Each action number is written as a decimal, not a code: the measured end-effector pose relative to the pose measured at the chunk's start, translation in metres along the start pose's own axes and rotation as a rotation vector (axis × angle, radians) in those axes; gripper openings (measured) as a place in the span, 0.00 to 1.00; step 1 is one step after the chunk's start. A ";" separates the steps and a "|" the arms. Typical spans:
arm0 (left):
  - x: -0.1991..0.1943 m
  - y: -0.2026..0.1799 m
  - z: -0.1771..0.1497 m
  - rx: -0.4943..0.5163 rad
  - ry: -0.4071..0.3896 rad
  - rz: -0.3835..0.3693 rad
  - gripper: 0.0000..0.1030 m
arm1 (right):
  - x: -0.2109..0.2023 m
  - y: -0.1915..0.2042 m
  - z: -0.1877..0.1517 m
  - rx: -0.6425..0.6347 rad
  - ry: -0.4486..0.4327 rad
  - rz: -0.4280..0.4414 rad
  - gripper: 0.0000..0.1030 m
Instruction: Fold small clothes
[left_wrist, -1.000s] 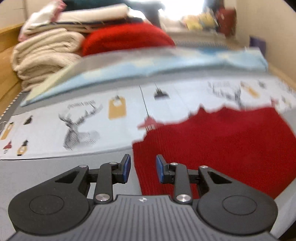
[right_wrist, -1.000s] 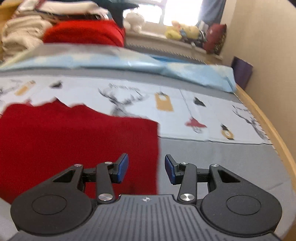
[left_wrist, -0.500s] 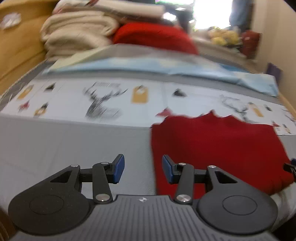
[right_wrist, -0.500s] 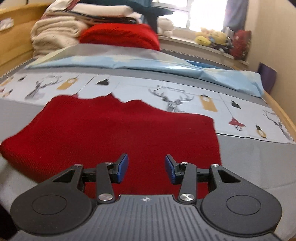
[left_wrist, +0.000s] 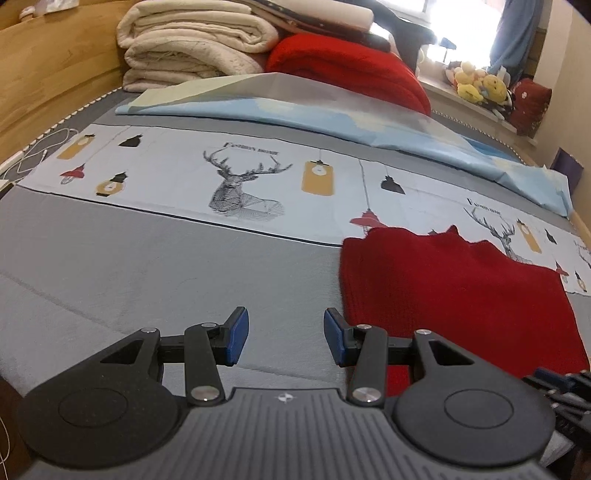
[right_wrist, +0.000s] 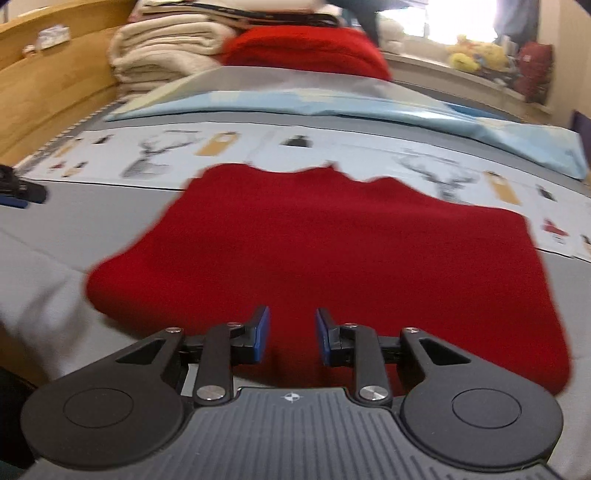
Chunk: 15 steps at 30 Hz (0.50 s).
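On the grey bed, both grippers gape empty, right gripper just narrowing over red sweater.

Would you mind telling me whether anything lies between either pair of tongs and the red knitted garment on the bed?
Nothing visible does. The right tongs hang directly over the red knitted garment, jaws apart. The left tongs sit over bare grey bedcover just beside the garment's edge.

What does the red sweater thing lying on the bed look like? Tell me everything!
The red knit garment is soft-looking, finely ribbed and deep red all over. It lies spread flat on the grey bed cover, its far edge wavy and reaching onto the deer-print sheet. Its near edge sits by the bed's front. Nothing grips it; the right gripper hovers over its near edge.
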<state>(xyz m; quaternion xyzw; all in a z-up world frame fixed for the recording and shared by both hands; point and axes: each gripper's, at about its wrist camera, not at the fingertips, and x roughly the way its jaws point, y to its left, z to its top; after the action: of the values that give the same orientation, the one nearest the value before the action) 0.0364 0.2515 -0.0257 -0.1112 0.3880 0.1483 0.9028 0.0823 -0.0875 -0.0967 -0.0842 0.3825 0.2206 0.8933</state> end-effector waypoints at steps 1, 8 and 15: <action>-0.002 0.006 0.000 -0.008 -0.001 0.001 0.48 | 0.003 0.012 0.003 -0.001 0.001 0.019 0.28; -0.006 0.051 -0.003 -0.078 0.011 0.020 0.48 | 0.030 0.108 0.023 -0.118 0.014 0.143 0.39; -0.007 0.078 -0.003 -0.131 0.023 0.021 0.48 | 0.068 0.178 0.014 -0.421 0.081 0.148 0.59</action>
<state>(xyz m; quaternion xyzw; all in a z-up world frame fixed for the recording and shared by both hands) 0.0022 0.3220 -0.0295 -0.1677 0.3889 0.1816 0.8875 0.0516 0.0973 -0.1328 -0.2490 0.3687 0.3569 0.8214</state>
